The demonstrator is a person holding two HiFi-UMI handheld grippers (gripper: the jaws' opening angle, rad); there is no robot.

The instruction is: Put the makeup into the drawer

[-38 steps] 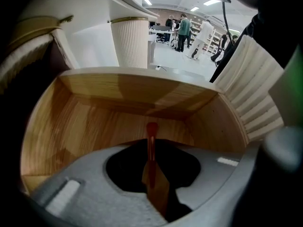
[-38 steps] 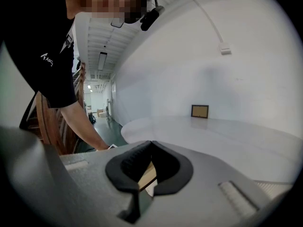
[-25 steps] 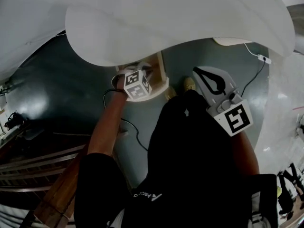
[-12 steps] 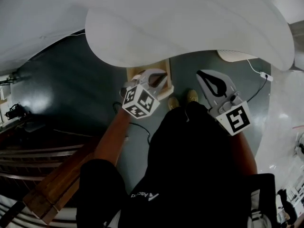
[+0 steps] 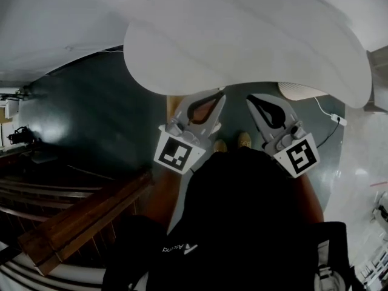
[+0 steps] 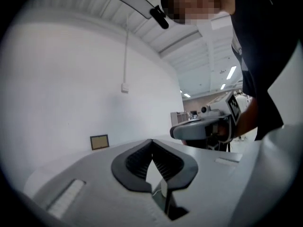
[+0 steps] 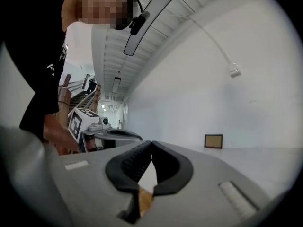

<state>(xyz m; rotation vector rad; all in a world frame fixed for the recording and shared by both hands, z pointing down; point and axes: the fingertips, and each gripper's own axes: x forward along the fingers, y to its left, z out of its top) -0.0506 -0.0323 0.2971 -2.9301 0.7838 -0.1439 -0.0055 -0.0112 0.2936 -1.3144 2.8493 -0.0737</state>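
The person stands over a dark floor (image 5: 91, 114) with both tools raised and pointing level at a white wall (image 6: 71, 93), side by side and near each other. The left gripper (image 6: 152, 142) has just been closing its jaws. They now meet at the tips with nothing between them. The right gripper (image 7: 151, 143) is pinched together the same way, tips touching and empty. Each carries its marker cube at the end nearest the person, the left cube (image 5: 179, 153) and the right cube (image 5: 297, 155) on either side of the black shirt (image 5: 242, 223).

No view shows the makeup, so I cannot tell where it is. A strip of a wooden piece (image 5: 174, 103) shows down on the floor beside the left tool's jaws. It sits right under the edge of a broad white rounded shape (image 5: 242, 47) that fills the top of the head view and hides whatever lies past it. Whether that wood is the drawer I cannot tell.

Round about there are 2 shoes (image 5: 244, 139) on the floor between the tools. A thin cable (image 5: 324, 109) runs to a white plug (image 5: 337, 120) on the right, and a pale round object (image 5: 300, 90) is half tucked under the white shape. Wooden rails (image 5: 73, 211) run along the left. Low on the wall sits a small brown-framed panel (image 6: 99, 142). Higher up is a small white box (image 6: 124, 87) with a conduit rising from it.
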